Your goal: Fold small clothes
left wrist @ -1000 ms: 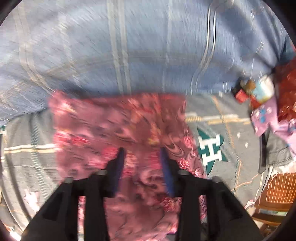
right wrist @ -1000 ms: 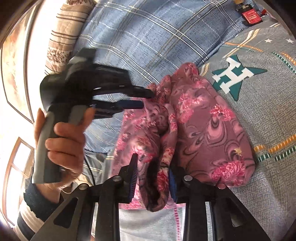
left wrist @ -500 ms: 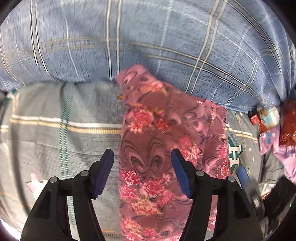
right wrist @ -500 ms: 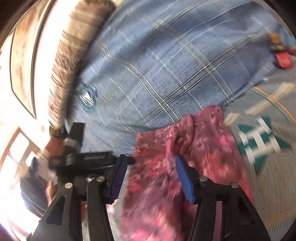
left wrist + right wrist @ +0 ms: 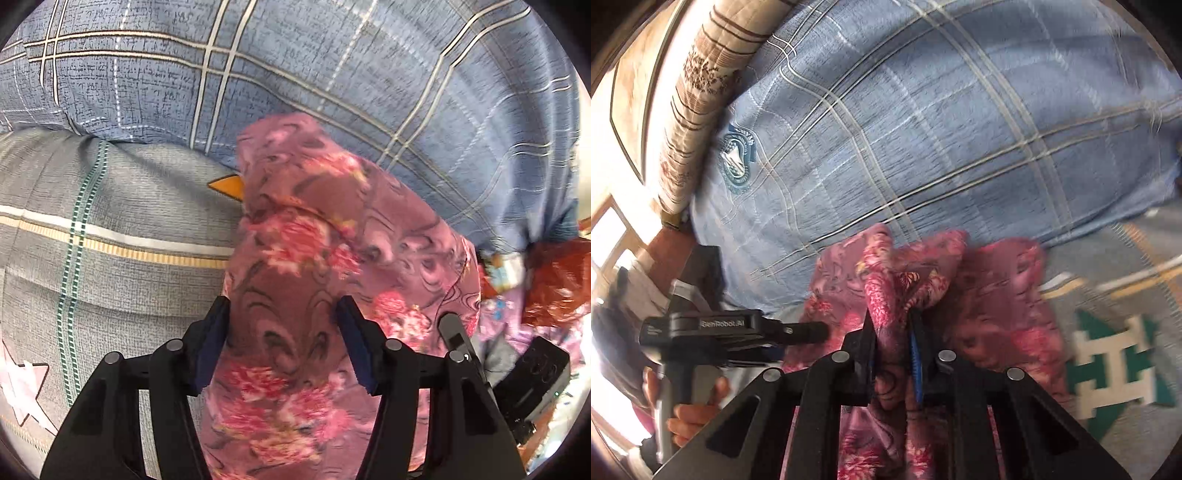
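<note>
A pink floral garment [image 5: 314, 240] lies bunched on the grey bedsheet [image 5: 129, 258], its far end resting against a blue plaid quilt. My left gripper [image 5: 282, 343] hovers just over the near part of it. Its jaws are closing, with cloth showing between the blue pads, which do not pinch it. In the right wrist view my right gripper [image 5: 892, 343] is closing and its pads pinch a raised fold of the garment [image 5: 997, 295]. The left gripper [image 5: 812, 332] shows at the garment's left edge, and a finger of the right gripper [image 5: 452, 325] at its right edge.
The blue plaid quilt [image 5: 942, 129] bulges behind the garment. A striped pillow [image 5: 698, 92] lies beyond it on the left. A green patch with a white H [image 5: 1115, 373] marks the sheet to the right. A red bag [image 5: 554, 284] and small clutter sit at the right. A hand [image 5: 694, 410] holds the left gripper.
The right gripper opened wide half a second ago and has now closed on a fold of the garment. The left gripper swung round and came down closer over the cloth.
</note>
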`<action>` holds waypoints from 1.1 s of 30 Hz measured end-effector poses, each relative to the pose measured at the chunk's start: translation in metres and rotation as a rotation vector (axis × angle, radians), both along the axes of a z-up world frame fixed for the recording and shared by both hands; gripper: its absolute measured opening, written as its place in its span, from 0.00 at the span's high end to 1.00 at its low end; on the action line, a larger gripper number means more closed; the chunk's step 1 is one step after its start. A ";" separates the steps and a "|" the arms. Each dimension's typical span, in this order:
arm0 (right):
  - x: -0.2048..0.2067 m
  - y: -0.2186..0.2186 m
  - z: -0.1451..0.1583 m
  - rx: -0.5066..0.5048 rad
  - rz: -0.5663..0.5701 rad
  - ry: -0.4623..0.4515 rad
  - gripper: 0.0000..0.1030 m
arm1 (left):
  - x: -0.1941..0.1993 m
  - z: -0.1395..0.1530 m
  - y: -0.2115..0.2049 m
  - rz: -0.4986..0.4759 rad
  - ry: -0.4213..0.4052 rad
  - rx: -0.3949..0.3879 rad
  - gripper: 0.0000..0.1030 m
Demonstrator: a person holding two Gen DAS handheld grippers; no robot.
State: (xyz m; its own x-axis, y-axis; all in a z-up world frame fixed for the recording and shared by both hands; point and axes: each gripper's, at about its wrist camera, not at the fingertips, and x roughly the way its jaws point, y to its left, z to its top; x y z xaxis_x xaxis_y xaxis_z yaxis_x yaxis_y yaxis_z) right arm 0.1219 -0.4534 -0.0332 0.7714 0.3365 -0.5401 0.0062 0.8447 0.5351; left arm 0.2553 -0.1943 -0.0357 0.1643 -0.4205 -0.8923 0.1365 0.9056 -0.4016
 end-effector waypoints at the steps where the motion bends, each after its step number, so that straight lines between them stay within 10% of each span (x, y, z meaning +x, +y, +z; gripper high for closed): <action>1: 0.003 -0.002 -0.008 -0.046 -0.026 0.038 0.86 | 0.001 -0.005 -0.005 -0.002 0.006 0.035 0.43; 10: -0.006 -0.012 -0.002 -0.029 -0.047 0.059 0.77 | -0.031 0.018 -0.031 -0.034 -0.138 0.219 0.43; 22: -0.107 -0.027 0.011 0.124 -0.146 0.088 0.38 | -0.061 0.062 -0.034 -0.094 -0.255 0.313 0.43; 33: -0.113 0.008 -0.018 0.125 0.037 0.151 0.38 | -0.058 0.075 -0.134 -0.280 -0.089 0.261 0.29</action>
